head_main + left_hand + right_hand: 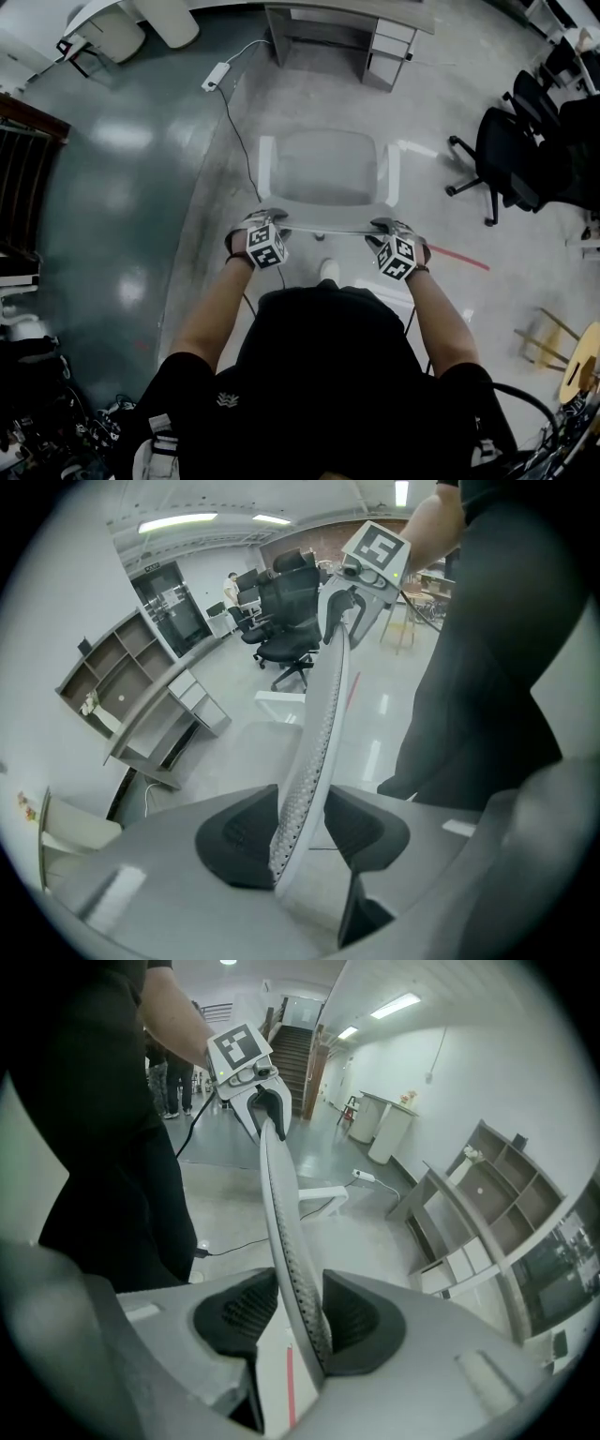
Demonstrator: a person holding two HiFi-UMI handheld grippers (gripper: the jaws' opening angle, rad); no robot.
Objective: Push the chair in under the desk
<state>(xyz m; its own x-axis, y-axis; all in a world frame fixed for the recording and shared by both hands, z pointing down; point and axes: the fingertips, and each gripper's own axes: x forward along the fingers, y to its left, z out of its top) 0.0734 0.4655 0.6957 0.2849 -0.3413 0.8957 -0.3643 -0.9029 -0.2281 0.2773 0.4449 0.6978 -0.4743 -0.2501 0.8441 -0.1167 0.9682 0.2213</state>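
The left gripper's (305,832) jaws are closed on the top rim of the backrest (323,724), one dark pad on the mesh face and the other against the white outer edge. The right gripper's (300,1321) jaws clamp the same rim towards its other end, so the thin rim runs straight from one pair of jaws to the other.

The chair (323,169) stands out on the floor (141,206), its seat facing the desk (347,11) and well apart from it. A stretch of bare floor lies between the chair's front edge and the worktop. Beyond the chair, the desk shows an opening with a drawer unit (389,52) closing off its right part. A white armrest (267,167) flanks each side of the seat.

The chair's base and wheels are hidden under the seat. The desk is cut off at the top edge of the head view, and the person's black torso (328,375) covers the floor just behind the backrest.

A black cable (234,131) crosses the floor off the chair's front-left corner, running from a white plug block (216,75) back past the left armrest. To the chair's right, well apart, stand black office chairs (511,159). A red floor line (459,256) lies between them and the chair.
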